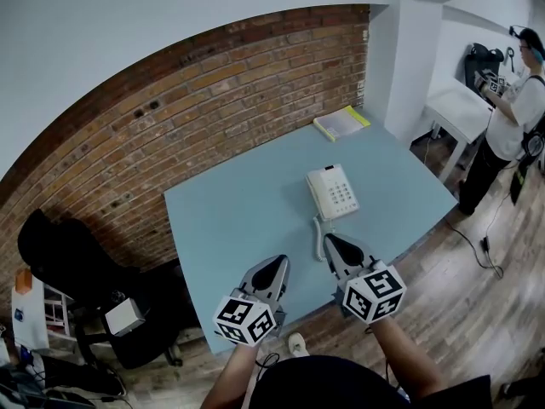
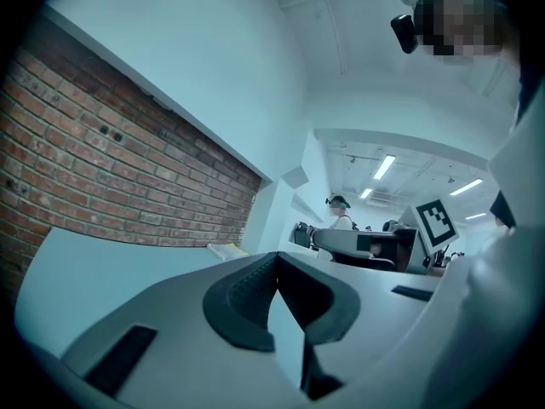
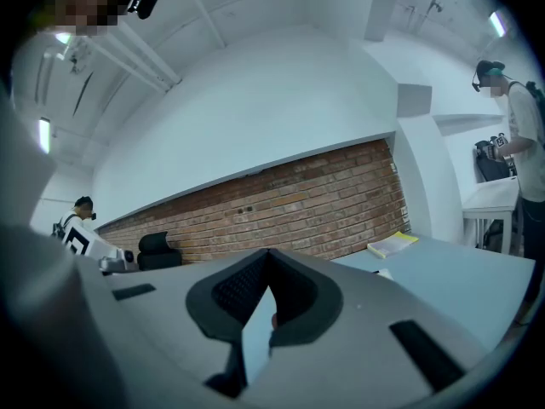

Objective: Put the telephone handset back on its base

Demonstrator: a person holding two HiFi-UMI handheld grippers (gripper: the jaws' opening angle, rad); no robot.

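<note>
A white telephone base (image 1: 333,191) with a keypad stands near the middle of the light-blue table (image 1: 230,220). Its handset (image 1: 318,238) lies on the table just in front of the base, off the cradle, with a thin cord beside it. My right gripper (image 1: 330,241) hovers at the handset's near end with its jaws shut and nothing in them; whether it touches the handset I cannot tell. My left gripper (image 1: 279,262) hangs further left over bare table, also shut and empty. Both gripper views look up across the table; the jaw tips meet (image 2: 274,258) (image 3: 269,254).
A yellow and white book (image 1: 341,123) lies at the table's far edge by the brick wall (image 1: 213,92). A black office chair (image 1: 64,254) stands at the left. At the right a person (image 1: 515,113) stands by a white table (image 1: 456,109).
</note>
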